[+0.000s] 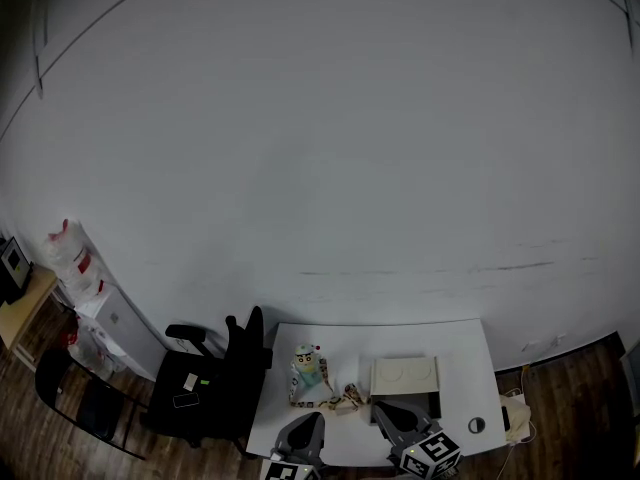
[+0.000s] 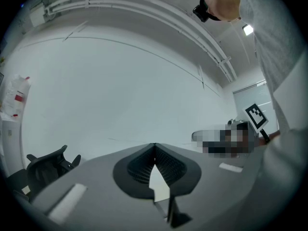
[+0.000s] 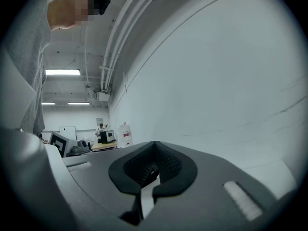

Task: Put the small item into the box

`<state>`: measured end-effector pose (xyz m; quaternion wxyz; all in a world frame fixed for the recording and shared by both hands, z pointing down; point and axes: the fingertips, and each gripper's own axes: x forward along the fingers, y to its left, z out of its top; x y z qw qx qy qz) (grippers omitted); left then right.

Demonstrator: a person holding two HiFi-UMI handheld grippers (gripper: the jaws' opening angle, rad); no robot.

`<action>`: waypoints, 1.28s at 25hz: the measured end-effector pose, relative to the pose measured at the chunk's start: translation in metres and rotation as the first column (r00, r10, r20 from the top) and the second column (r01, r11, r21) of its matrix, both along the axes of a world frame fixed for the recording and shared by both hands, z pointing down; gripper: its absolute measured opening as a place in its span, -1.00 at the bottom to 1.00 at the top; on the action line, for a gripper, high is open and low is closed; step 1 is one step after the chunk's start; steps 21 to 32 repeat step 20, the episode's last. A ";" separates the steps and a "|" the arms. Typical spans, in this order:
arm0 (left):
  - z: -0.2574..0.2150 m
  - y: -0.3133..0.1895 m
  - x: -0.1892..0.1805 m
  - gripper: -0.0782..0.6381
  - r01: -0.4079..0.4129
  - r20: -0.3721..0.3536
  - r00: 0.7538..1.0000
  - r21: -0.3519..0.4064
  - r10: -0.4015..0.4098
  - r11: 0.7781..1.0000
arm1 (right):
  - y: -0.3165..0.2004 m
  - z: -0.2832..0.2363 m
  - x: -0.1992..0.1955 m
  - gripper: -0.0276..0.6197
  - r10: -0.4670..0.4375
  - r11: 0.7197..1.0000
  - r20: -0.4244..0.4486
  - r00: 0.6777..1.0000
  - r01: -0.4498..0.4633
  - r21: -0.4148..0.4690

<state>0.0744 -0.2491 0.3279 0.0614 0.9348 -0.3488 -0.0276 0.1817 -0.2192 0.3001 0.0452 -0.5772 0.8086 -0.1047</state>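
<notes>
A bare white wall filled most of the head view. Low down stood the white worktop, with a black office chair at its left end. On the worktop sat the cream box and, to its left, a figurine, with the small item lying between them — outside the box, near its left corner. The left tool and the right tool were both closed on nothing — tips together, pointed at the wall.

Cream box flat on white table, small tan item just beside
</notes>
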 end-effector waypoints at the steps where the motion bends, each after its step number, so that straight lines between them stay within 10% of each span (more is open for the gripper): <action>1: 0.000 0.000 0.000 -0.77 -0.001 0.000 1.000 0.000 0.001 1.000 | 0.000 0.002 -0.001 -0.87 0.001 1.000 0.001 1.000 -0.001 0.002; 32: -0.004 -0.013 -0.002 -0.77 0.003 -0.076 0.997 0.053 0.001 0.999 | -0.004 0.012 -0.002 -0.87 0.006 1.000 0.001 1.000 -0.006 0.020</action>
